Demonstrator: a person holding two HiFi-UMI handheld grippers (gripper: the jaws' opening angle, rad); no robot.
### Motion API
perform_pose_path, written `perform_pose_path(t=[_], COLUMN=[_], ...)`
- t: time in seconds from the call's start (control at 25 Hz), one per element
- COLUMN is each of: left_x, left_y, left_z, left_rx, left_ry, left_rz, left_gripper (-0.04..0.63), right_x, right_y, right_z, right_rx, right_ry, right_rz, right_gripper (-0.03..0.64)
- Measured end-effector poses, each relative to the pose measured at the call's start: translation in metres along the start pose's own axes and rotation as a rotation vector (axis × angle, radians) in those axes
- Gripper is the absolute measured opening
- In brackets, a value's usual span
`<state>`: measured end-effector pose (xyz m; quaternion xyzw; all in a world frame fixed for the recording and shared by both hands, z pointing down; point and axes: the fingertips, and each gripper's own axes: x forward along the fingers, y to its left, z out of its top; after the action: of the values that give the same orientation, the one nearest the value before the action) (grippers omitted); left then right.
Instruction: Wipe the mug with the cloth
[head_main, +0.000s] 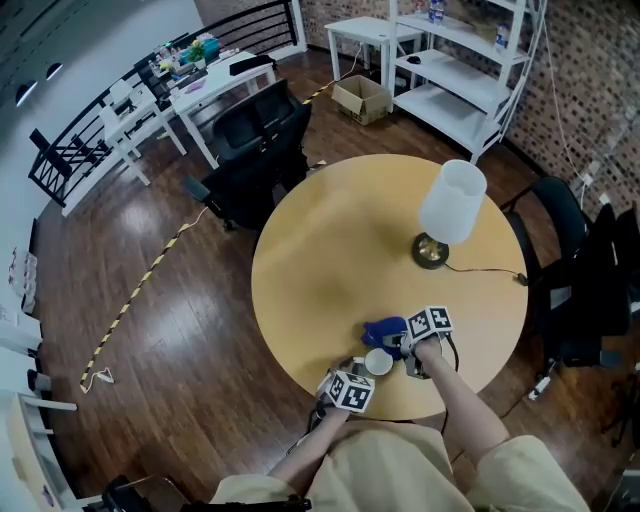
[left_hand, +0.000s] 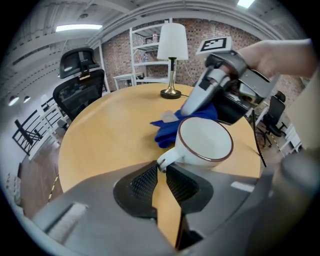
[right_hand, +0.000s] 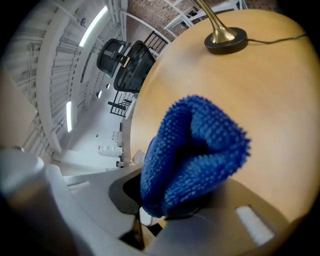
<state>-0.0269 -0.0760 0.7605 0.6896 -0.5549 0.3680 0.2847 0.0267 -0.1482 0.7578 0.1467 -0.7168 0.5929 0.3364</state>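
Mug (left_hand: 205, 142) sits by the near edge of the table (left_hand: 100, 140), handle pinched tight in the left gripper (left_hand: 161, 171). Can't tell if it's resting or lifted. Right gripper (right_hand: 150, 218) is clamped on the bunched blue cloth (right_hand: 195, 150), which covers most of its jaws.

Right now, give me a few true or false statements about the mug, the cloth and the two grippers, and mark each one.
1. The left gripper is shut on the handle of the mug. True.
2. The right gripper holds the cloth. True.
3. The cloth is red. False: it is blue.
4. The lamp lies on its side. False: it stands upright on the table.
5. The mug is full of coffee. False: its inside is empty and white.
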Motion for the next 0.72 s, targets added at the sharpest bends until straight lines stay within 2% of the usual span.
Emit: perform_pose_path(t=[0.08,0.28,0.4,0.48,0.64,0.72], left_x=[0.0,0.002,0.004,0.003,0.003,0.004], left_y=[-0.009,-0.017,-0.014,-0.014,-0.021,-0.023], left_z=[-0.001,-0.002,-0.004,-0.003,0.0,0.004], left_rx=[0.052,0.153,0.228,0.278,0.409,0.474], left_ry=[0.004,0.02,0.031,0.02,-0.023,-0.045], left_rz=[-0.026,-0.027,-0.043,-0.083,-0.173,-0.193], left_gripper=[0.043,0.056,0.121,0.148,0.133,0.079], right_x=[0.01,0.016,0.01,0.006,-0.001,-0.004], right_y=[0.006,0.007,0.007,0.005,-0.005,-0.009], right_z=[0.003,0.003,0.003,0.0,-0.01,-0.013], right_rx=[-0.013,-0.109,-0.118,-0.118,-0.118,-0.104], right_ry=[0.031,0.145,0.16,0.17,0.21,0.216], right_rz=[0.022,-0.022,-0.022,-0.019,-0.031,-0.035], right_gripper=[0.058,0.06,0.06,0.06,0.061,0.061])
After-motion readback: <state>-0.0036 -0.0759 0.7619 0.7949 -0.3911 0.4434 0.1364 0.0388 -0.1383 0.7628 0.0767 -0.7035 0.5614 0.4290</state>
